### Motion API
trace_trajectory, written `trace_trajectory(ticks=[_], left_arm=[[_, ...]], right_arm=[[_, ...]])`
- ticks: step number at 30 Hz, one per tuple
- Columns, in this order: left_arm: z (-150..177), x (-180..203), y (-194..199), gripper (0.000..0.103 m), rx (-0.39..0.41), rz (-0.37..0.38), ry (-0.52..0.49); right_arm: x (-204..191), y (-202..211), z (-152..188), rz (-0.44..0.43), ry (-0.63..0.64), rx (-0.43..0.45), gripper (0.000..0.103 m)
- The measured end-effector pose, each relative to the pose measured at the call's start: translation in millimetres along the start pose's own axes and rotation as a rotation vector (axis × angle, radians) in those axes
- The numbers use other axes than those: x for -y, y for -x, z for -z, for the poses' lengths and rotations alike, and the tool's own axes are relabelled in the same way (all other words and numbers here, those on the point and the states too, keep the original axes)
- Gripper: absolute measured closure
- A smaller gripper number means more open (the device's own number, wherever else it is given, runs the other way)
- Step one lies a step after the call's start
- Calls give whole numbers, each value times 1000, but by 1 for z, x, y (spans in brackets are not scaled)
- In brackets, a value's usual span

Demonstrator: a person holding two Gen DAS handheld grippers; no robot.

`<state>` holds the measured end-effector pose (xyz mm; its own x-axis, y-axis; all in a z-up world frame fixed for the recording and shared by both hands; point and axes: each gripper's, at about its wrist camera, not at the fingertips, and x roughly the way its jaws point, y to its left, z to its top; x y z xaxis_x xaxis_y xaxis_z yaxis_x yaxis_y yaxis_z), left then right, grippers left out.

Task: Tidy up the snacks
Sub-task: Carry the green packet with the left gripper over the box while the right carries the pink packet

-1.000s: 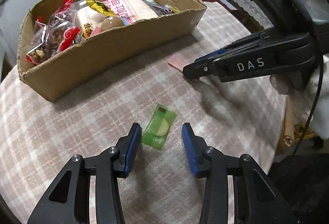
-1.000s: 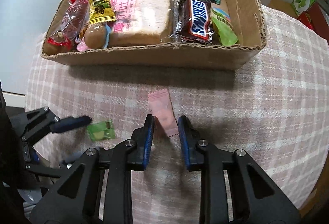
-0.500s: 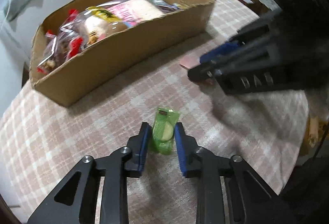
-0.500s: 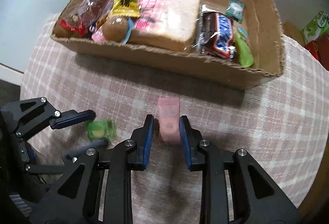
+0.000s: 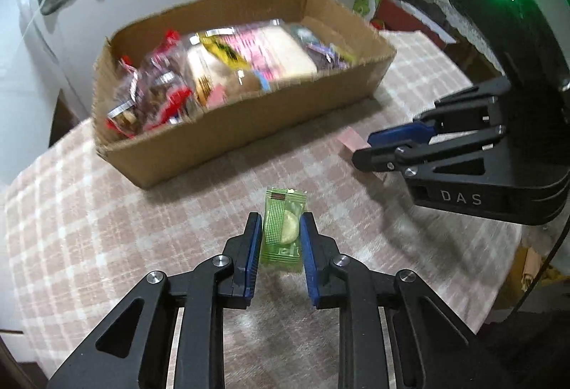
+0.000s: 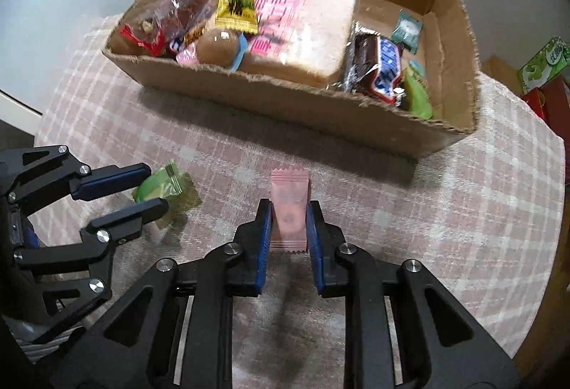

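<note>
Green candy sachet [image 5: 281,228] clamped in my left gripper [image 5: 278,239], pink sachet [image 6: 289,210] in my right gripper [image 6: 289,228]; both probably light, crinkly, best pinched mid-body.

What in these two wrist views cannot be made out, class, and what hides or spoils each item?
- Left wrist view: the snacks in the cardboard box are smeared by motion blur; their labels are unreadable.
- Left wrist view: the pink sachet is mostly hidden behind the right gripper.
- Right wrist view: the green candy is partly covered by the left gripper.
- Right wrist view: the green carton is cut off by the frame's edge.
</note>
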<state>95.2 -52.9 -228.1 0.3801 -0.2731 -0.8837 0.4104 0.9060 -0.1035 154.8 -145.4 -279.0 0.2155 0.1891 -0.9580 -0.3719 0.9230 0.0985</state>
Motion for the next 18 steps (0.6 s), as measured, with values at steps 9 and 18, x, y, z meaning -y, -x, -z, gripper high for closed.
trace_trajectory(ticks=[9,18], left_arm=[[-12,-20,40,83,88,13,40],[-34,-50,69,83,163,27,115]], right_arm=[[12,43,-3,-32,-26,71,83],[31,87,-21,-29,-40,166,83]])
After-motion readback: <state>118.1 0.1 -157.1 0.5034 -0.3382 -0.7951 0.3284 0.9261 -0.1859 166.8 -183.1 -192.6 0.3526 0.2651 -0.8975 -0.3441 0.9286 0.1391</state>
